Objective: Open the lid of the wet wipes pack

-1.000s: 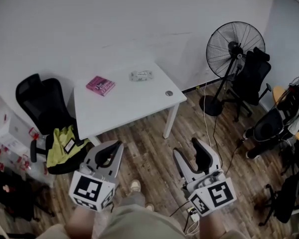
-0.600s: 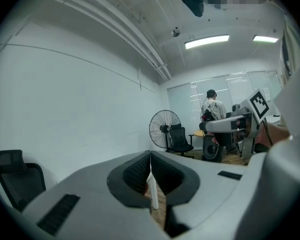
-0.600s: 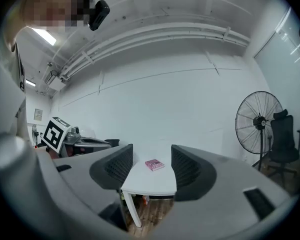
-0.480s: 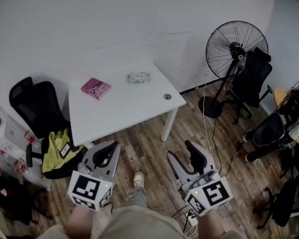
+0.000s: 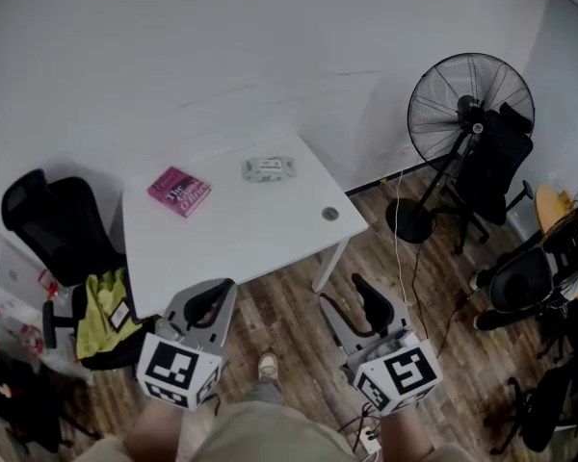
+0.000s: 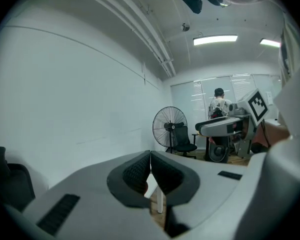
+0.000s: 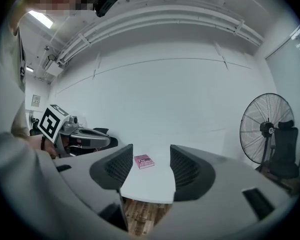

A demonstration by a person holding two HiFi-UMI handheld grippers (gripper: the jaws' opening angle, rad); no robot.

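Observation:
The wet wipes pack (image 5: 268, 168), pale with a green label, lies flat near the far edge of the white table (image 5: 241, 239). Both grippers hang over the wooden floor, short of the table's near edge and well away from the pack. My left gripper (image 5: 220, 290) is shut, its pads meeting with nothing between them (image 6: 150, 156). My right gripper (image 5: 345, 295) is open and empty (image 7: 151, 159). Between its jaws the right gripper view shows the table (image 7: 150, 184) and a pink pack (image 7: 144, 161). Neither gripper view shows the wipes.
A pink pack (image 5: 179, 192) lies on the table's far left, a round grommet (image 5: 329, 214) near its right edge. A black chair with a yellow garment (image 5: 72, 258) stands left of the table. A standing fan (image 5: 470, 114) and more chairs (image 5: 520, 277) are at the right.
The person has stepped nearer the table, which now sits lower in the head view. Both grippers keep their pose, left shut and right open.

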